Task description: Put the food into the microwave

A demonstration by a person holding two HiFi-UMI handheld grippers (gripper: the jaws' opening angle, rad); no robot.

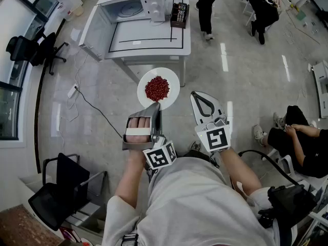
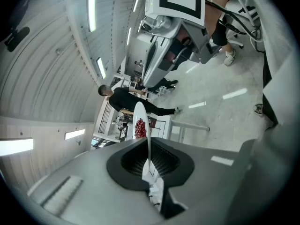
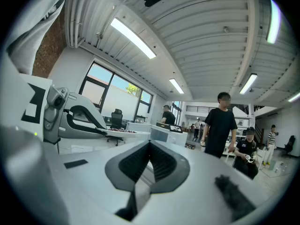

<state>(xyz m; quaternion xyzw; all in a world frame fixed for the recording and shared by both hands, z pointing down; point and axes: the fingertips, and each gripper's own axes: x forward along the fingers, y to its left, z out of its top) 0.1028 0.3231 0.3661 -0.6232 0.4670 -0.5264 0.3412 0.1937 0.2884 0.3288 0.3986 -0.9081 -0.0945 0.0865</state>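
Observation:
A round white plate (image 1: 166,78) with a heap of red food (image 1: 157,88) hangs over the floor, just in front of the white table (image 1: 148,37). My left gripper (image 1: 155,106) is shut on the plate's near rim. In the left gripper view the plate (image 2: 139,114) stands edge-on between the jaws, with the red food (image 2: 139,128) on its side. My right gripper (image 1: 196,95) is beside it to the right, shut and empty; its own view shows the jaws (image 3: 150,146) meeting on nothing. The white microwave (image 1: 128,6) stands on the table's far left part.
A black device (image 1: 179,14) sits on the table beside the microwave. A person stands behind the table (image 1: 207,9), another sits at the far right (image 1: 264,4), and a third sits at my right (image 1: 302,140). Office chairs (image 1: 31,50) and a floor cable (image 1: 87,101) are at the left.

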